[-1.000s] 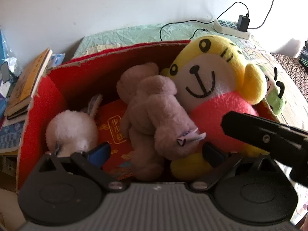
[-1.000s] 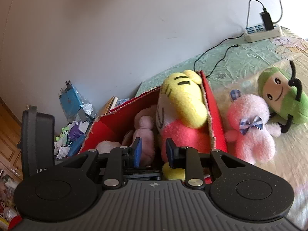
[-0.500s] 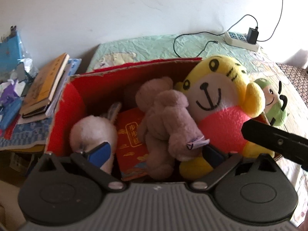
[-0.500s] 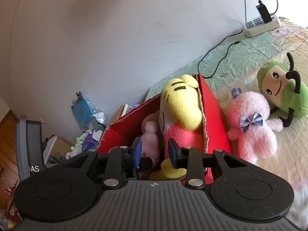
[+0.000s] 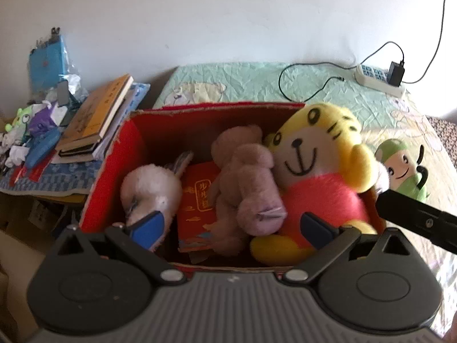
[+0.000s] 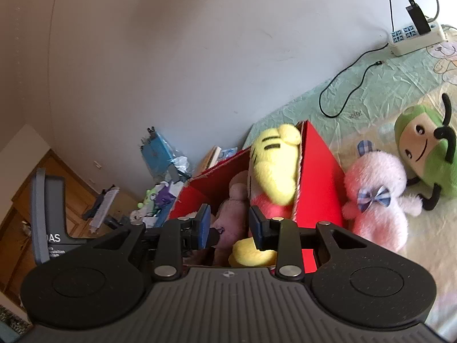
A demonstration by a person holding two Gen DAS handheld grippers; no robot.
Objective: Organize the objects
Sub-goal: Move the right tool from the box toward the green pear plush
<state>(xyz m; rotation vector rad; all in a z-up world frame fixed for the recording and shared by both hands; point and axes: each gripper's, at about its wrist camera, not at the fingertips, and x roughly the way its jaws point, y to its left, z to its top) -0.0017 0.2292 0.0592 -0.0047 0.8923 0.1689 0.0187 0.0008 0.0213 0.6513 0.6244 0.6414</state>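
Left-wrist view centred on the red box, open-topped on the green bedsheet and already holding four things: tiger upright at centre right, mauve bear slumped against its left side, red booklet standing just left of the bear, white bunny at lower left of the box. Judged well along, perhaps two thirds done. Left gripper spread wide at the bottom of the frame, blue pads well apart, nothing between them, poised above the near edge of the box. Part of the other tool's black body crossing in at right. Seen from the right-wrist view: same box at centre, tiger poking above its rim. Right gripper parted only a little, pads near each other, gripping nothing, the bear and tiger merely visible beyond the gap. Left to do, by the look of it: pink plush with a checked bow lying on the sheet, touching the box's outer right wall, and green plush just beyond it toward the right edge, both outside the box. Likely next call: right tool to the pink plush, being nearer. Room tight, free space mostly over the bunny and booklet. Farther out: power strip with charger and cable at upper right, books and clutter at left beside the bed.
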